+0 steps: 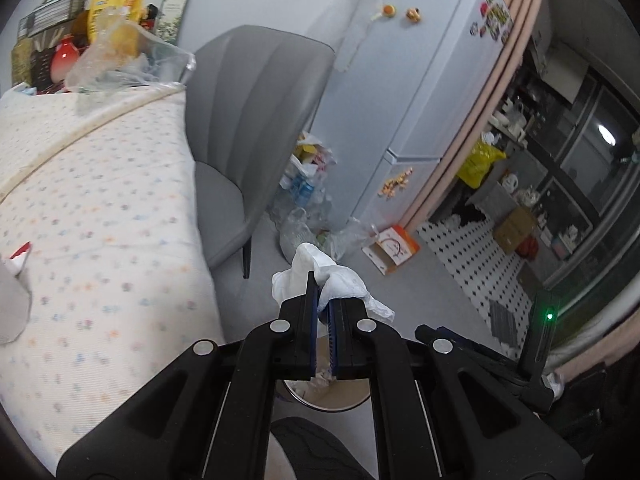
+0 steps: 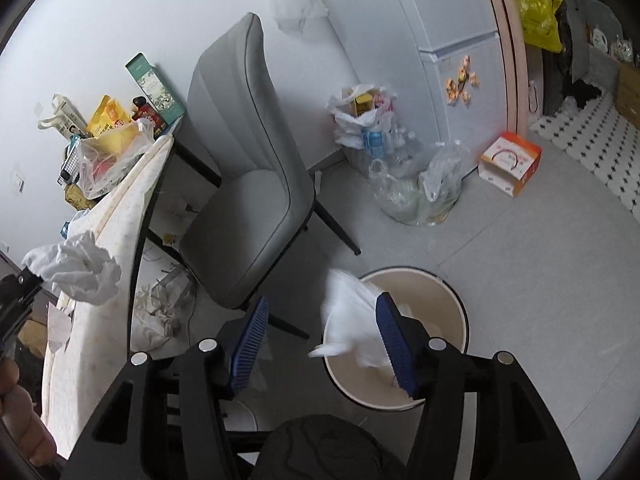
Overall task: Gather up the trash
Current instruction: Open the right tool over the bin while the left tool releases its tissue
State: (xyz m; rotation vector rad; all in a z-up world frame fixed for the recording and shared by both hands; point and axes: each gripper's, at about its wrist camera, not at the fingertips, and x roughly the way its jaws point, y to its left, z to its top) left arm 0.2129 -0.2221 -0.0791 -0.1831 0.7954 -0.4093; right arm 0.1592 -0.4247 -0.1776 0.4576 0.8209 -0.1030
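My left gripper [image 1: 323, 294] is shut on a crumpled white tissue [image 1: 308, 272], held out over the grey floor beside the table. The right wrist view shows that same gripper [image 2: 18, 292] at the far left with its tissue [image 2: 76, 268] at the table's edge. My right gripper [image 2: 320, 324] stands open above a round beige trash bin [image 2: 456, 300]. A blurred white tissue [image 2: 348, 312] hangs loose between its blue pads [image 2: 250, 336], close to the right one and over the bin's left rim. More white paper lies inside the bin.
A grey chair [image 2: 240, 184] stands between the cloth-covered table [image 1: 100, 200] and the bin. Plastic bags of bottles and rubbish [image 2: 416, 188] and an orange-white box [image 2: 510, 162] sit by the fridge [image 1: 400, 80]. Crumpled paper [image 2: 160, 312] lies on the floor under the table.
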